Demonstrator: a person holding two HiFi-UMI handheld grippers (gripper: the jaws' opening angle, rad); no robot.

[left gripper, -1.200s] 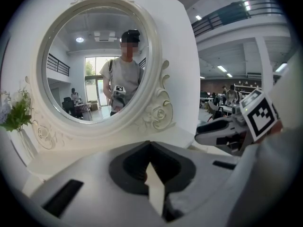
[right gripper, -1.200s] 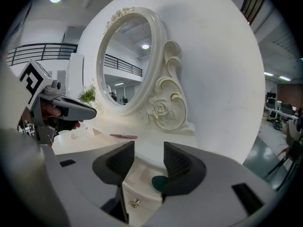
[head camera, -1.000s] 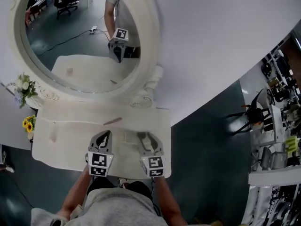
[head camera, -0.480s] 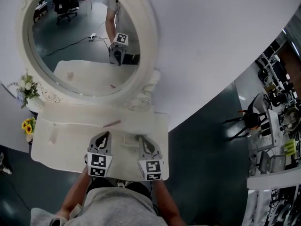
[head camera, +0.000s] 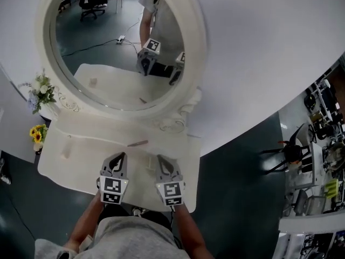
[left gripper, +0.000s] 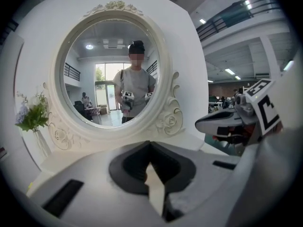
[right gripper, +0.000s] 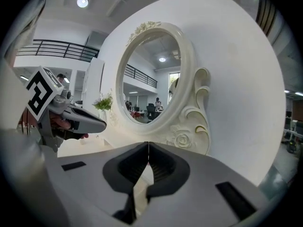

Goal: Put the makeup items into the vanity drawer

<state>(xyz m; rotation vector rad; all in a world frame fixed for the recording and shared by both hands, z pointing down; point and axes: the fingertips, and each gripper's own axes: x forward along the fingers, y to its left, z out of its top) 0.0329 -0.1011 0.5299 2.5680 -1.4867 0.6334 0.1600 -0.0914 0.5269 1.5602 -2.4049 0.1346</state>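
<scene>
The stick [head camera: 137,143] lies on the vanity top [head camera: 81,163], its long axis running across your view. It is just ahead of both claws, toward the mirror [head camera: 121,47], and about midway between them, so neither hand is clearly nearer. A second small item [head camera: 66,151] sits well apart at the top's left end. Your left claw [head camera: 118,158] and right claw [head camera: 161,159] are both closed on nothing, tips together, so you'd have to open one before reaching. Only the head view shows the stick; the gripper views look over it at the mirror, yet they alone show the jaws plainly. No view shows the drawer
</scene>
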